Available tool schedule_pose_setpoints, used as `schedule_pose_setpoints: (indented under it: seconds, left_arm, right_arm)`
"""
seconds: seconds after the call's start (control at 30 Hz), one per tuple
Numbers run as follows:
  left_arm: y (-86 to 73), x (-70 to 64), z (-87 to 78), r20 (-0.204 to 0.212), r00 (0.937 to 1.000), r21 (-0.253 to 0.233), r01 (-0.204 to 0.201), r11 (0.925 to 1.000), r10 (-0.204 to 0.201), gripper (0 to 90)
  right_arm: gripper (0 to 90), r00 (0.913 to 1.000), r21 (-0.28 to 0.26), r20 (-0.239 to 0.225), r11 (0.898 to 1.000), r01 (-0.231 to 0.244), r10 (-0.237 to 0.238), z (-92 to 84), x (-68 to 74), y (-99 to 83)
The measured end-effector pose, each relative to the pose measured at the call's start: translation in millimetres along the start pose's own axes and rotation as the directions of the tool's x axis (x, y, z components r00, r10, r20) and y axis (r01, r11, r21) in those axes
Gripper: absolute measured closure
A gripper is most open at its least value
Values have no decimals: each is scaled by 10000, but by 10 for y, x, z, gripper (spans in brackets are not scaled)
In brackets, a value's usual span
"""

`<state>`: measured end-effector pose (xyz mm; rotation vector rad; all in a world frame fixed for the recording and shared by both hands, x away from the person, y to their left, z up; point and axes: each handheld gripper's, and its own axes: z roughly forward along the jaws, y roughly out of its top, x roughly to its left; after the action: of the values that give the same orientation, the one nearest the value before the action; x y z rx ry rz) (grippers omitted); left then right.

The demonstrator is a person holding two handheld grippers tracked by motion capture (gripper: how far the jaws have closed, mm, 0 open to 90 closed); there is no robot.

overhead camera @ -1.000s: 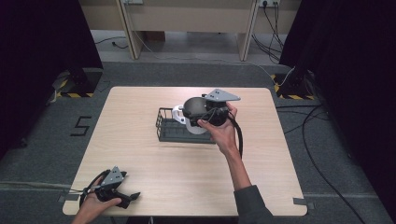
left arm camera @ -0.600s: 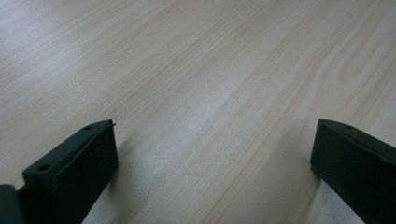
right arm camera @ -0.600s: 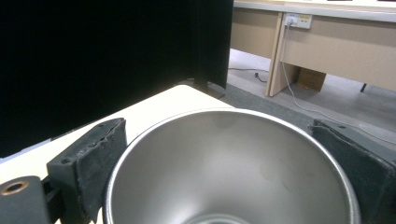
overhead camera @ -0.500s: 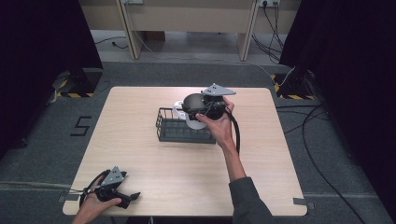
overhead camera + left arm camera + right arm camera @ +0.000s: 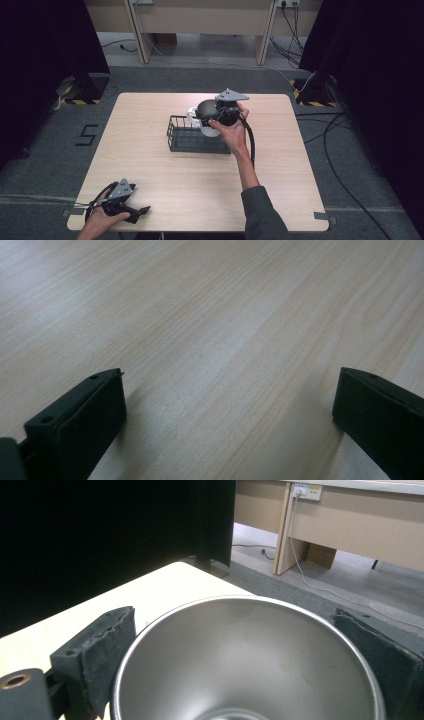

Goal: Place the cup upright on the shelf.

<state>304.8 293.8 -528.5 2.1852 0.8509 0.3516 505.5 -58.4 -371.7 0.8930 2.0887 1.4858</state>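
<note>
Our right claw [image 5: 245, 665] grips a steel cup [image 5: 250, 660] over the wire basket [image 5: 192, 136]; left claw [image 5: 227, 415] rests wide open on the table [image 5: 225, 315].

My right gripper [image 5: 212, 119] and hand cover most of the cup [image 5: 208, 130] from above, so I can't tell whether it touches the wire basket [image 5: 186, 140]. In the right gripper view the cup's [image 5: 247, 660] bottom is cut off by the lower edge.
</note>
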Motion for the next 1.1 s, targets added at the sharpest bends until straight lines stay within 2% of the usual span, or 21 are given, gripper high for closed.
schedule_pose_setpoints:
  seconds: [0.57, 1.1]
  left_arm:
    - [0, 1, -1, 5, 10000, 25, -40, 10000, 40, 1]
    - [0, -1, 0, 15, 10000, 6, -16, 10000, 16, 1]
  right_arm:
    - [64, 10000, 151, -4, 9999, 27, -27, 157, 15, -41]
    - [64, 9993, 378, 213, 9988, -314, 306, 265, -30, -168]
